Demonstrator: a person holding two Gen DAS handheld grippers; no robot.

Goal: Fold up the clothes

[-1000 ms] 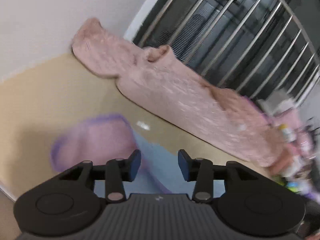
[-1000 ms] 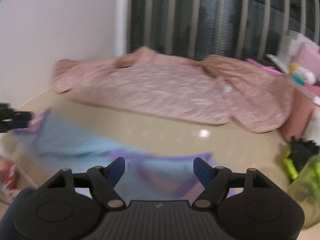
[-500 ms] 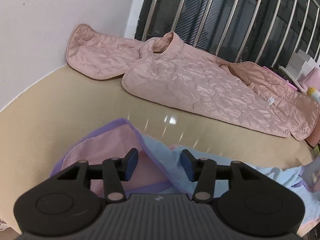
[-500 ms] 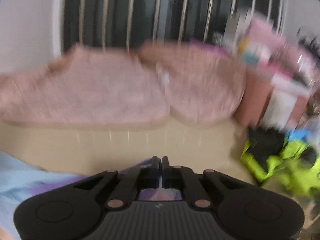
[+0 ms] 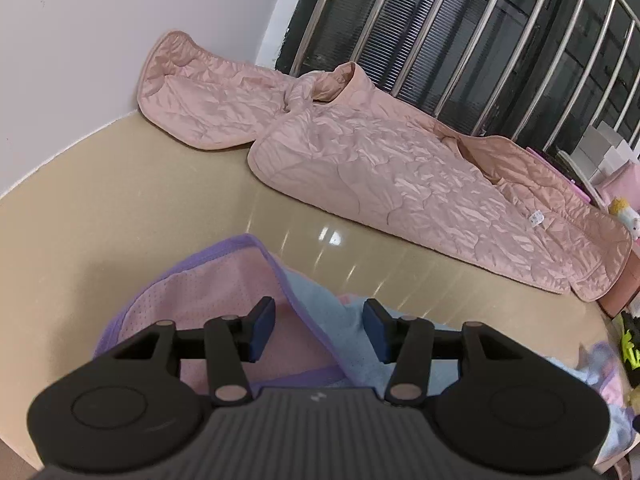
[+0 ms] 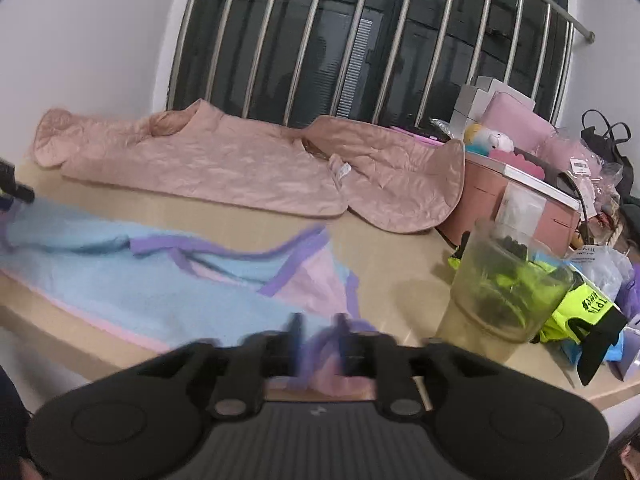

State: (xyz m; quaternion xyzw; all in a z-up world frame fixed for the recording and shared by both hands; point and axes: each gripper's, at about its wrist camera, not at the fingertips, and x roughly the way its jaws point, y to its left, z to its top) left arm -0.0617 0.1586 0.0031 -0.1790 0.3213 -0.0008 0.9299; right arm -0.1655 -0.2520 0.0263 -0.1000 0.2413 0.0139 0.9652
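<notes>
**Operator:** Since half a second ago, the right tool [image 6: 318, 346] has gone from fully closed fingers to parted ones, and its view has swung left to take in the light-blue towelling garment with purple binding and pink lining [image 6: 160, 284]. Left tool [image 5: 319, 330] holds much the same pose, fingers wide, nothing between them.

**Technician:** Confirm garment position.

**Operator:** It lies spread across the near edge of the beige surface [image 5: 120, 200], with one purple-bound flap turned back to show the pink lining [image 5: 208, 292] directly beneath the left tool. A separate pink quilted jacket [image 5: 380, 164] lies flat along the back by the metal window bars [image 6: 360, 40], well apart from it.

**Technician:** Right tool contents?

**Operator:** Motion blur obscures the fingertips; a pink-purple corner sits between them, but whether it is gripped cannot be determined.

**Technician:** Handling characteristics?

**Operator:** Judged soft, light and limp; it will drape and sag, not hold a crease. The terry pile should resist slipping. Recommended hold points: the purple binding at corners, where layers are thickest. Lift both ends level to prevent bunching.
</notes>
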